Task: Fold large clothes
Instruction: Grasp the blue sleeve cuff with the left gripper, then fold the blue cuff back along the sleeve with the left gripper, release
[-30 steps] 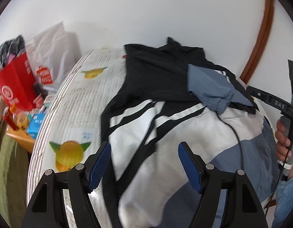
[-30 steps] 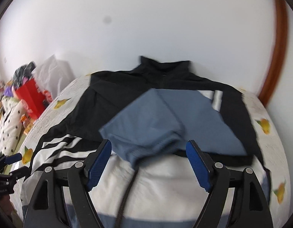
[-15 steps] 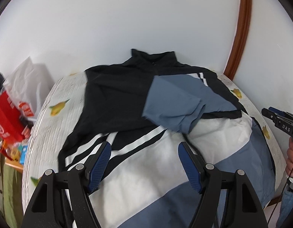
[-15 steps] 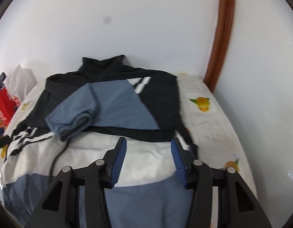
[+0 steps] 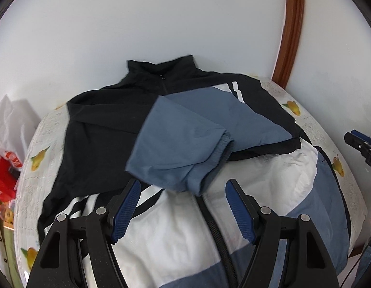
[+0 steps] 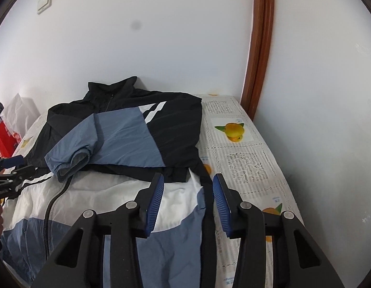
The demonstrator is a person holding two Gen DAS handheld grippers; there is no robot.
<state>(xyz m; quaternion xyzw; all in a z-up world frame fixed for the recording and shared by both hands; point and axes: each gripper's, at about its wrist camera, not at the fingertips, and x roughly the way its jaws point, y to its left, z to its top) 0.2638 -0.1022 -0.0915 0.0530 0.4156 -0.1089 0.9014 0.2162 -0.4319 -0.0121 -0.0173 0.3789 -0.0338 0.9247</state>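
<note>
A black, white and blue zip jacket (image 5: 96, 129) lies face up on the table, collar at the wall. Its blue sleeve (image 5: 183, 148) is folded across the chest. It also shows in the right wrist view (image 6: 176, 134), with the sleeve (image 6: 108, 139) lying leftward. My left gripper (image 5: 183, 208) is open and empty above the white panel, just short of the sleeve cuff. My right gripper (image 6: 188, 204) is open, narrower, and empty above the jacket's right side edge. Each gripper shows at the edge of the other's view, the right (image 5: 361, 144) and the left (image 6: 10, 168).
The table wears a white cloth printed with fruit (image 6: 236, 129). A white wall and a brown wooden trim (image 6: 260, 48) stand behind. A white plastic bag (image 5: 10, 122) and a red bag (image 5: 3, 180) sit off the left end. The jacket's hem hangs over the near edge.
Both views have swung right and moved nearer the jacket. My right gripper has narrowed and shifted from the sleeve to the jacket's right edge. The left now points at the sleeve cuff.
</note>
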